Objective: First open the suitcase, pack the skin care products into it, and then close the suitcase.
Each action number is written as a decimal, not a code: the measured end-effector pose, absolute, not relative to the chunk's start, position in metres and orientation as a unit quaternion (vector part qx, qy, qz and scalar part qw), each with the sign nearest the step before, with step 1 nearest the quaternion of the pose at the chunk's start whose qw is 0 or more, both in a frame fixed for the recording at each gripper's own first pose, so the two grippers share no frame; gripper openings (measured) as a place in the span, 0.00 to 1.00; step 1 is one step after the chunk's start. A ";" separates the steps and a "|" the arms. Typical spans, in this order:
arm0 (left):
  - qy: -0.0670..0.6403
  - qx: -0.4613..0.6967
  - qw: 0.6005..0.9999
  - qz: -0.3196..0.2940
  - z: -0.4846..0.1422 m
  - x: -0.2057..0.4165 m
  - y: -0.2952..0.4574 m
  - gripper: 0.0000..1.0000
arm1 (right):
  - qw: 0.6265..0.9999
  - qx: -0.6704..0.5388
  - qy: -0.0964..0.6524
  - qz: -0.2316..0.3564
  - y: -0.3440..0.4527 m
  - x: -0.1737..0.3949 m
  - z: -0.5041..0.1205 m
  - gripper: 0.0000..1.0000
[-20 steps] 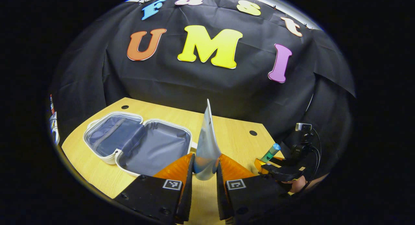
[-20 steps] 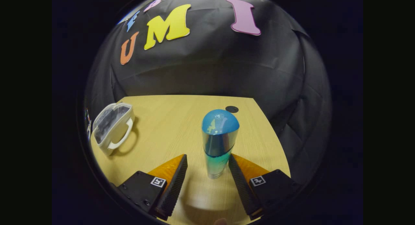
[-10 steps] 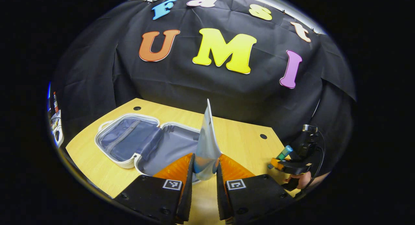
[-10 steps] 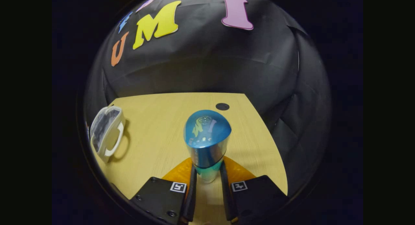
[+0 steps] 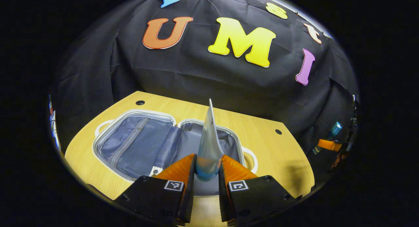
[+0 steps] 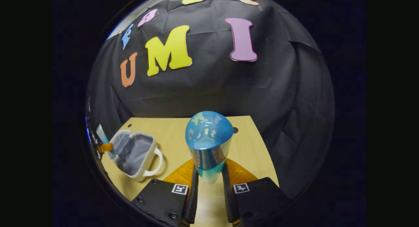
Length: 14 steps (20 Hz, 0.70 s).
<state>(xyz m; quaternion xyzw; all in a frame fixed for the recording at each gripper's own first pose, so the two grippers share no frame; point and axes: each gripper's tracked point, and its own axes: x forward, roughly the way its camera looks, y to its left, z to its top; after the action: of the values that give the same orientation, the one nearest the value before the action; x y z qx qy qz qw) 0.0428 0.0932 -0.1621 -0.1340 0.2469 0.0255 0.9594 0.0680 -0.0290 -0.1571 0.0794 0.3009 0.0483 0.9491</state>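
Note:
The white suitcase [image 5: 104, 140] lies open on the wooden table, its blue-grey lining showing; in the right gripper view the suitcase [image 6: 144, 174] sits low at the left. My left gripper [image 5: 207, 161] is shut on a silver-and-blue squeeze tube [image 5: 207, 145], held upright above the suitcase's right half. My right gripper [image 6: 209, 171] is shut on a blue-capped bottle [image 6: 209, 138], held upright above the table. From the left gripper view, the right gripper [image 5: 327, 144] with its bottle [image 5: 333, 128] hangs at the far right, off the table's edge.
The wooden table [image 5: 281, 151] has round cable holes near its back corners [image 5: 278, 131]. Black cloth walls close in behind and at both sides. The suitcase's white handle [image 6: 156, 161] sticks out toward the table's middle.
My left gripper has carried the tube over the open suitcase. My right gripper shut on the bottle and has lifted it off the table.

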 end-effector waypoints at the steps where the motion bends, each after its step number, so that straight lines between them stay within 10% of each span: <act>1: 0.254 -0.132 0.958 0.016 -0.170 0.048 0.098 0.36 | 0.949 0.086 0.301 0.047 -0.025 0.062 -0.148 0.33; 14: 0.465 -0.118 0.877 -0.022 -0.289 0.073 0.115 0.36 | 0.943 0.111 0.307 0.060 0.037 -0.004 -0.106 0.33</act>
<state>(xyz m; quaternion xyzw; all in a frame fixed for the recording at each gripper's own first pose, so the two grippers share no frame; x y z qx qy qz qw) 0.0733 0.1148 -0.2889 -0.1181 0.4653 -0.0217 0.8769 -0.0035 0.0366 -0.1063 0.1113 0.3072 0.0602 0.9432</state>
